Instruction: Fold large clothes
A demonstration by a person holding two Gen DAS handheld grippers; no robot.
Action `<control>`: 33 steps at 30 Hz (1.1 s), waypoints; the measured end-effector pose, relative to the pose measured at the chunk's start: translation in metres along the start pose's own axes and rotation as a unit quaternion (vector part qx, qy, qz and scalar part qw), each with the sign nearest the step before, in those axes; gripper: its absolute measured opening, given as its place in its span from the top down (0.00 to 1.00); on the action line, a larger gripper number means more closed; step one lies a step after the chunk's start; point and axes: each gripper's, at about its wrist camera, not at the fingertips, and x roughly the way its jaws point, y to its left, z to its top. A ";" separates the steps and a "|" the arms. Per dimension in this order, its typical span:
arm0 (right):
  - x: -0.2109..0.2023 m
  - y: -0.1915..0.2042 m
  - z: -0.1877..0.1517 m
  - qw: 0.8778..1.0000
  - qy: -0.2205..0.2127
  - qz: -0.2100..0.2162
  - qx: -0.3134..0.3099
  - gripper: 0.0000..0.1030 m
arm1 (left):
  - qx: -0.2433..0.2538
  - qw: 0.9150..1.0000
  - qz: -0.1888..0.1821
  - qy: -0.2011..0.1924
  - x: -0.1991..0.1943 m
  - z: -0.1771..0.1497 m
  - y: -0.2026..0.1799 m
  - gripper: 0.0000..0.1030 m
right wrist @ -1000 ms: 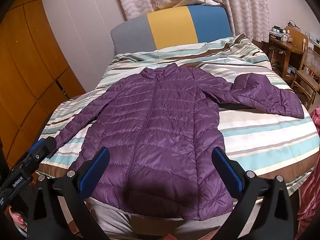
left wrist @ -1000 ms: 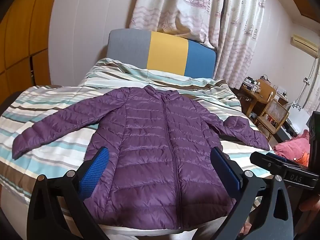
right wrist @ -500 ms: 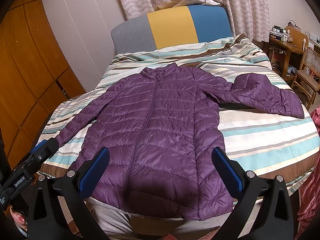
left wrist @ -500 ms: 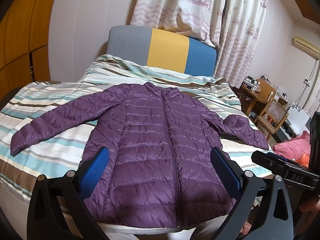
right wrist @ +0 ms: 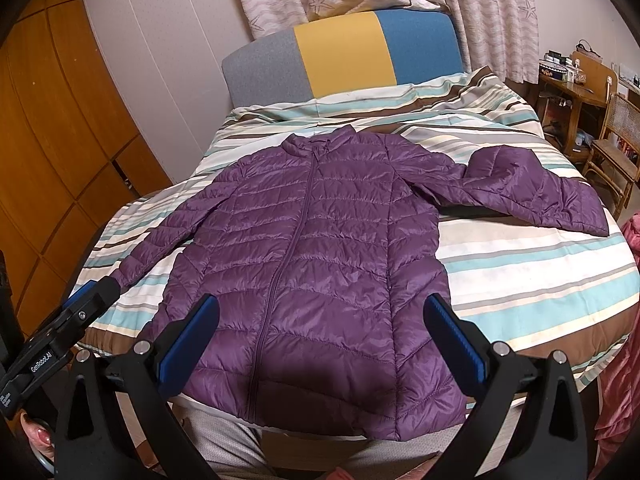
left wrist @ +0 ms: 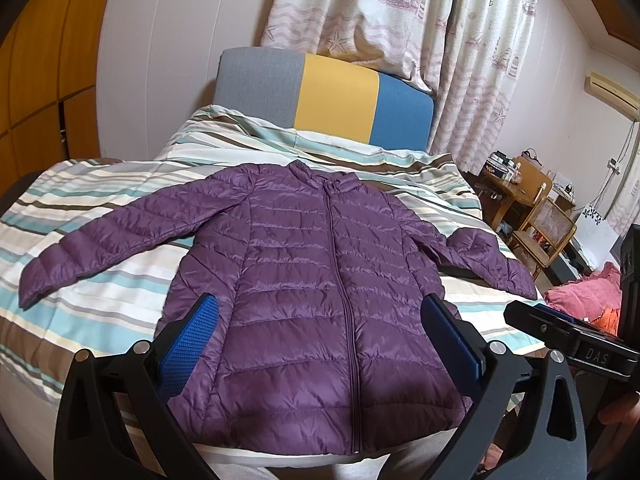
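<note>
A purple quilted puffer jacket (left wrist: 320, 280) lies flat and zipped on the striped bed, collar toward the headboard, both sleeves spread out; it also shows in the right wrist view (right wrist: 312, 264). My left gripper (left wrist: 320, 344) is open and empty, held above the jacket's hem near the foot of the bed. My right gripper (right wrist: 320, 344) is open and empty, also above the hem. The left gripper's body shows at the lower left of the right wrist view (right wrist: 60, 340), and the right gripper's body at the right of the left wrist view (left wrist: 568, 340).
The striped duvet (right wrist: 520, 280) covers the bed. A grey, yellow and blue headboard (left wrist: 328, 96) stands at the far end. Wooden wardrobe doors (right wrist: 52, 152) are on the left. A wooden desk and chair (right wrist: 600, 120) and pink cloth (left wrist: 588, 296) are on the right.
The left wrist view has shifted slightly, with the jacket sitting a little higher and farther. The jacket has not moved. Both grippers stay open.
</note>
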 end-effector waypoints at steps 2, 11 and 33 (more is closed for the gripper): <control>0.001 0.000 0.000 1.000 0.002 -0.001 0.000 0.02 | 0.000 1.000 0.000 0.001 0.000 0.000 0.000 0.03; 0.001 0.000 0.000 1.000 0.006 0.001 0.001 0.02 | 0.000 1.000 0.002 0.004 0.002 -0.003 -0.001 0.03; 0.012 -0.008 0.001 1.000 0.014 -0.018 0.009 0.02 | -0.011 1.000 0.006 0.027 0.014 -0.008 0.004 0.03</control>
